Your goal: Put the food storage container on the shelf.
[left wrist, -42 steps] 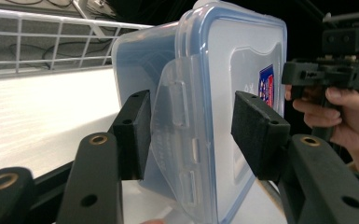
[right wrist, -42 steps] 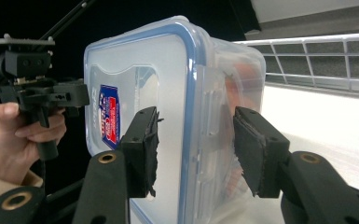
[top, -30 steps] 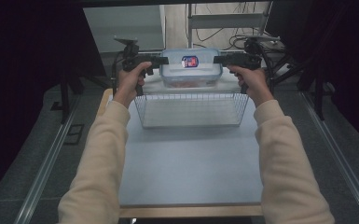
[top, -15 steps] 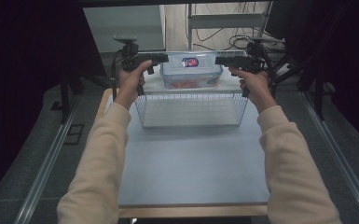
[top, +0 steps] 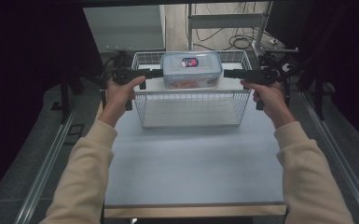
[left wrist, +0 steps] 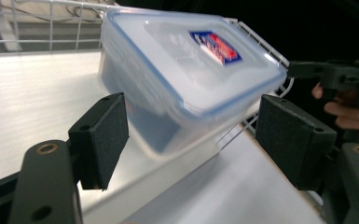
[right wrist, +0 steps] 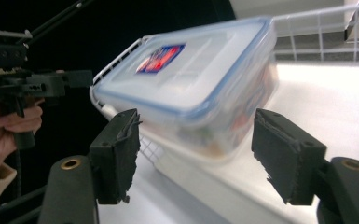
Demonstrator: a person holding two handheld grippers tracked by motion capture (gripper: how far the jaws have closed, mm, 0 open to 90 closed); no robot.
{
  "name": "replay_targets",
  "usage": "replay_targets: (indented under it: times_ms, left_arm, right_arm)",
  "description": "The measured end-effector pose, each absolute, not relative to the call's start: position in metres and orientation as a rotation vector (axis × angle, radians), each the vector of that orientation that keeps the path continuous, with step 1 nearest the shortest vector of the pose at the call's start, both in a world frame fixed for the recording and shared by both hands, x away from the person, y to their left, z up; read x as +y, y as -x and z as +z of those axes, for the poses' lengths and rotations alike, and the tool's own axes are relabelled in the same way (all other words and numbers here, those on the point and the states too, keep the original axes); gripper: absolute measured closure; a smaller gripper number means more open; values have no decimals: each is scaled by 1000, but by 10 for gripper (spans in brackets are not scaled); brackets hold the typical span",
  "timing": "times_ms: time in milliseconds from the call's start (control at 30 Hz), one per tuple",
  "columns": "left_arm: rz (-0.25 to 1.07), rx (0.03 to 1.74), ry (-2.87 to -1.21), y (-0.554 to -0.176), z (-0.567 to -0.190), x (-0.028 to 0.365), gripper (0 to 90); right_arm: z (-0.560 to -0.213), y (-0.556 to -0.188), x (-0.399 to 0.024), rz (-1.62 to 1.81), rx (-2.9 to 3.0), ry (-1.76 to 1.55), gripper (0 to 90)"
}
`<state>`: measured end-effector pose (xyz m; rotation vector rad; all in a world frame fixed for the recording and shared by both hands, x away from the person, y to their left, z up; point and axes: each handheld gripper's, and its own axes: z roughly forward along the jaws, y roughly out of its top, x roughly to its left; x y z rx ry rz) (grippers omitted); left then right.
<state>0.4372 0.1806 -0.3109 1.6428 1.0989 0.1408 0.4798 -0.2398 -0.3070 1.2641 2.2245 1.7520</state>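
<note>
Clear lidded box [top: 191, 70] w/ blue seal rim and red/blue label sits in the wire basket [top: 191, 108] at the far end of the table [top: 191, 163], tilted, one end up near the basket's rim.

L gripper [top: 155, 73]: jaws spread wide, nothing between the pads. In left gripper view [left wrist: 191, 140] the box [left wrist: 186, 74] lies ahead of and between the jaws, near corner dipping toward the gap but not touching either pad. Open room on both sides of it; basket wire [left wrist: 251, 126] runs just inside the right pad.

R gripper [top: 231, 73]: jaws also wide apart, empty. In right gripper view [right wrist: 196, 158] the box [right wrist: 191, 79] is ahead, between the jaws, apart from both pads. Basket rim [right wrist: 121, 116] passes close above the left pad.

High view: the two grippers face each other across the basket top, box between them, a gap at each end.

Hard to tell: box contents – orange/red smear through the wall, blurred. Box's underside and what it rests on can't be made out. Label text unreadable. Other hand [right wrist: 9, 126] partly cut off at frame edge in right gripper view.
</note>
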Motion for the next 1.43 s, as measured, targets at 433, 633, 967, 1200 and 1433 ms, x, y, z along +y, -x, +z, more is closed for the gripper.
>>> replay_targets:
  times_ms: [433,633,967,1200,1433]
  left_arm:
    - [137,1012,-1691,-363,-355,181,240]
    - [115,987,-1734,-322,-394,180,233]
    - [75,1015,-1789,-300,-450,177,233]
    - [88,1014,-1790,-301,-450,176,233]
    - [79,1031,-1776,-301,-455,179,233]
  right_arm:
    - [-351,-411,-262,1654,2333,-1075,281]
    - [-391,-377,-272,1635,2389,-1067,269]
    - [-440,-353,-272,1583,2473,-1091,254]
    - [-442,-356,-274,1577,2457,-1090,249]
    - [-447,-353,-274,1534,2451,-1070,211]
